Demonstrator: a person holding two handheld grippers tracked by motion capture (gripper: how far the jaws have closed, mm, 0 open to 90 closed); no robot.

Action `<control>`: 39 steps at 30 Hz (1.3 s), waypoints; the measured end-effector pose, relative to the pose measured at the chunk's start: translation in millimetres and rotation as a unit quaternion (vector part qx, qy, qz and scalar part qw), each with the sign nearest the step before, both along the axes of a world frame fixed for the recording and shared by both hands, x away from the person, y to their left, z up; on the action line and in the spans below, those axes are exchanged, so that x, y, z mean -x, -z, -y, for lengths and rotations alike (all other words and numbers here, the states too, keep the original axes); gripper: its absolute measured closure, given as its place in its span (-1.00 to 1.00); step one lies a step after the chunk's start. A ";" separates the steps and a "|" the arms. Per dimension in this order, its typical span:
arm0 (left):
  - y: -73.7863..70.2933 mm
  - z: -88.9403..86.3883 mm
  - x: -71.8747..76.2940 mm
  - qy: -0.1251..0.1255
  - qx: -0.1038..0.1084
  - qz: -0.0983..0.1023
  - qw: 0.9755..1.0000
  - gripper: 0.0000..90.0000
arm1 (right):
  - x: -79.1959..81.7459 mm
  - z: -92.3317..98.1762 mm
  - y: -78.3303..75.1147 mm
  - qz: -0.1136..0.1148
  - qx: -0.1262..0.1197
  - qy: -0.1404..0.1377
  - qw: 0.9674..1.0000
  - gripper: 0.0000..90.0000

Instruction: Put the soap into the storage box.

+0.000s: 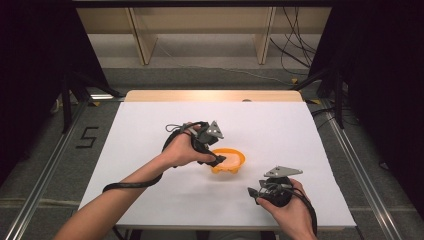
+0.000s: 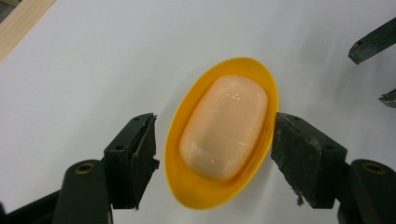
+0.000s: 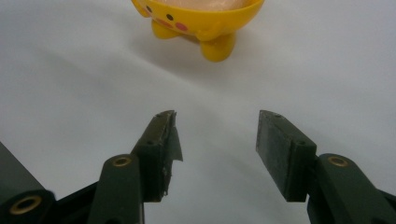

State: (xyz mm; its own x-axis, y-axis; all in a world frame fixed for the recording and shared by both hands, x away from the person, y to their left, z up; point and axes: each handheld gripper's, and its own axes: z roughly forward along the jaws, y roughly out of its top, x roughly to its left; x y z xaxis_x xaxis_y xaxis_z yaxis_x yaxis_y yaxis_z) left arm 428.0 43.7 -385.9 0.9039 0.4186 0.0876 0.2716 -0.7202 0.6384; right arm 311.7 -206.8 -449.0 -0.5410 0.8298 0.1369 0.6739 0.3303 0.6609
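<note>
A yellow oval soap dish (image 1: 234, 161) with small feet and a painted face stands mid-table, holding a peach bar of soap (image 2: 224, 128). My left gripper (image 1: 219, 160) hovers over it, open, one jaw on each side of the dish (image 2: 187, 186); the right-hand pad (image 2: 294, 149) sits right at the rim, the other stays a little apart. In the left gripper view, that gripper (image 2: 214, 116) looks straight down on the soap. My right gripper (image 1: 253, 192) rests open near the front edge with nothing between its jaws. The right gripper view has that gripper (image 3: 217, 114) facing the dish (image 3: 201, 21) from a short way off.
A white sheet (image 1: 150, 130) covers the table, with a bare wooden strip (image 1: 210, 95) along the far edge. Black frames and cables stand on the floor beyond. The right gripper's jaw tips (image 2: 371, 44) appear at the upper right of the left gripper view.
</note>
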 end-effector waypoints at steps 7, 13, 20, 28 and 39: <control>-5.7 -34.6 12.0 -0.029 0.016 -0.001 0.999 -0.31 | -0.9 0.8 -0.2 0.005 0.003 -0.003 1.000 0.07; -5.7 -71.3 25.9 -0.057 0.023 -0.006 0.998 -0.31 | -0.9 0.7 0.0 0.003 0.003 -0.001 1.000 0.07; 6.7 -104.4 43.6 -0.092 0.044 -0.008 0.995 -0.29 | -0.4 -0.6 0.3 -0.003 0.001 0.004 1.000 0.07; 47.4 -147.0 72.9 -0.128 0.043 -0.026 0.990 -0.28 | -0.9 0.6 0.7 -0.003 0.004 0.003 1.000 0.07; 76.1 -180.3 106.3 -0.161 0.042 -0.009 0.986 -0.25 | -1.0 0.4 1.9 -0.011 0.005 0.002 1.000 0.06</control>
State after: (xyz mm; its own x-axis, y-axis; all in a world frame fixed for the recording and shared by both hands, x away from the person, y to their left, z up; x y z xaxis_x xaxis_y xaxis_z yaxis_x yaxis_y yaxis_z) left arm 321.7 224.0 -462.0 0.7247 0.6886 0.0250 0.4890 -0.5395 0.6854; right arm 312.7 -207.1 -450.9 -0.5347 0.8332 0.1412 0.6898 0.3338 0.6425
